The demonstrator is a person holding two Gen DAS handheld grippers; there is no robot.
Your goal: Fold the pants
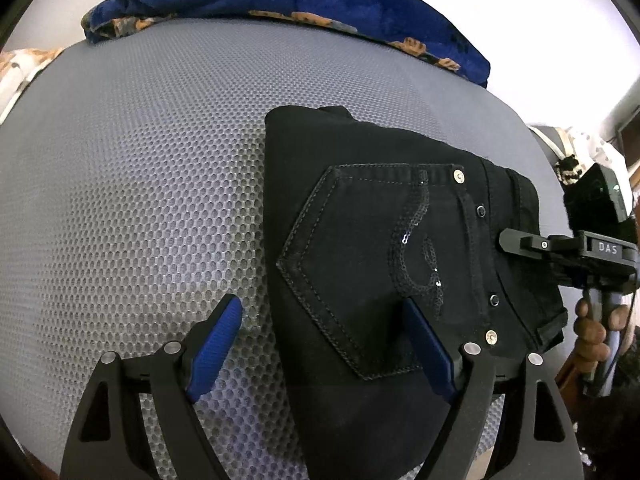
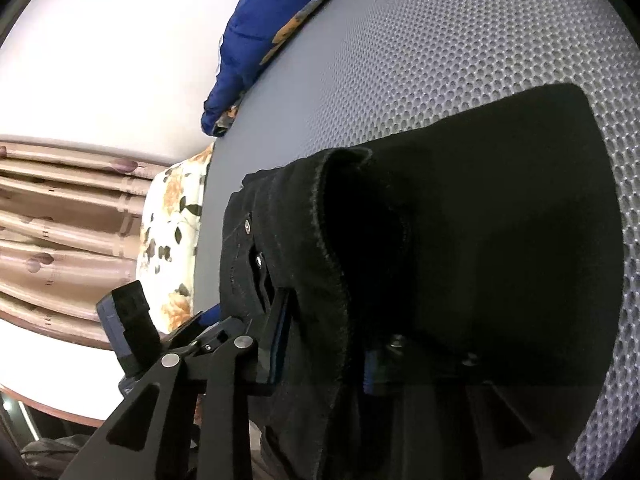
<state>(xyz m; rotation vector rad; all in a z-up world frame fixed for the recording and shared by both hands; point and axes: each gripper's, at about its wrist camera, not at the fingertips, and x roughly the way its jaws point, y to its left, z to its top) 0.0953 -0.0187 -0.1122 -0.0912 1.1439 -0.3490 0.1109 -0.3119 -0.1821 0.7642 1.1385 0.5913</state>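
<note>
Surface: I see grey honeycomb mesh mat (image 1: pixel 140 200), blue floral blanket (image 1: pixel 320 4) along far edge | Pants: folded black jeans (image 1: pixel 380 240) on mat | Left gripper (image 1: pixel 320 344): jaws wide apart, straddling jeans' edge | Right gripper (image 2: pixel 320 344): clamped on waistband fold | Right view only: pleated curtain (image 2: pixel 68 216), floral pillow (image 2: pixel 172 232)
</note>
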